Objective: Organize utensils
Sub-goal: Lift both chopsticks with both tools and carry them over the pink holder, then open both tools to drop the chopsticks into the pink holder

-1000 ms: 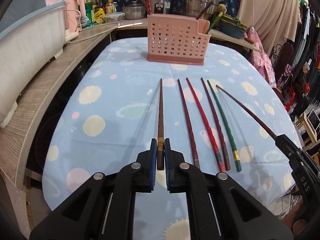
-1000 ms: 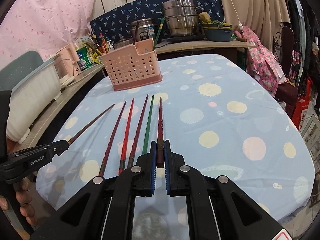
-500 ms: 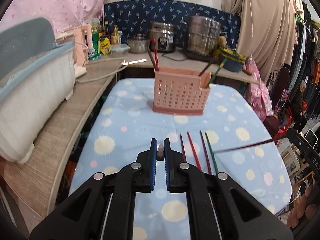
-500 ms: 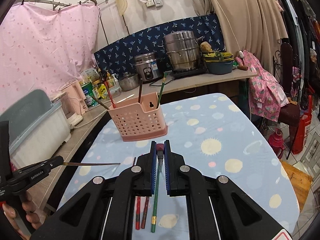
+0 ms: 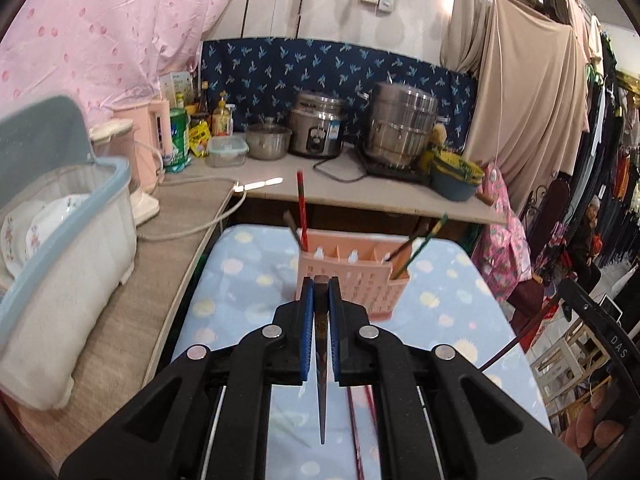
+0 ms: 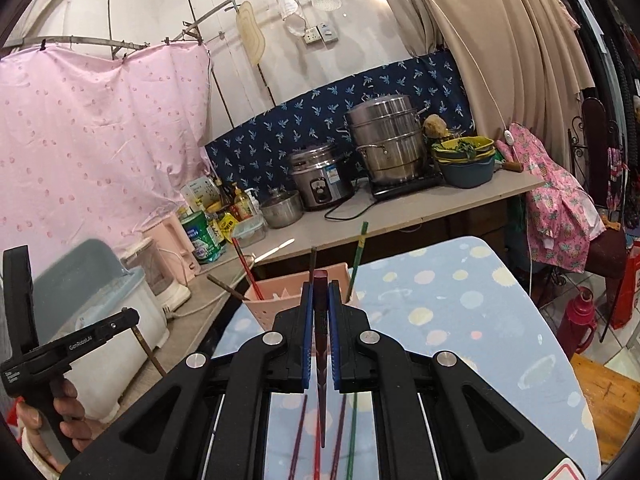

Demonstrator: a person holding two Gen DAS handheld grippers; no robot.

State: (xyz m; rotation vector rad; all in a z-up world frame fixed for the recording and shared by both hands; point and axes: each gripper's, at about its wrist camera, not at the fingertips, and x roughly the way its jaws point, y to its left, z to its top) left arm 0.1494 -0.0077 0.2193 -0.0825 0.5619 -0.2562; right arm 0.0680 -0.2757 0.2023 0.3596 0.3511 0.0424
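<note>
A: Pink basket (image 5: pixel 352 276) ahead of you, see it? It stands on the dotted tabletop (image 5: pixel 248 272) and some sticks already lean inside it.

B: What are my tongs doing?

A: Your left tongs (image 5: pixel 319 312) are squeezed tight on a brown chopstick (image 5: pixel 321 392). Its thin end hangs down toward you, so the thick end points up at the basket. Your right tongs (image 6: pixel 320 316) are squeezed tight on a dark red chopstick (image 6: pixel 321 396), held the same way.

B: Why hold them like that?

A: I think so each one can drop point-first into a slot. You hold them high, above the basket's rim.

B: Any left?

A: Yes. More chopsticks (image 6: pixel 340 436) lie side by side on the tabletop below your right tongs: purple, red, brown, green. They are lined up so each is easy to pinch.
</note>
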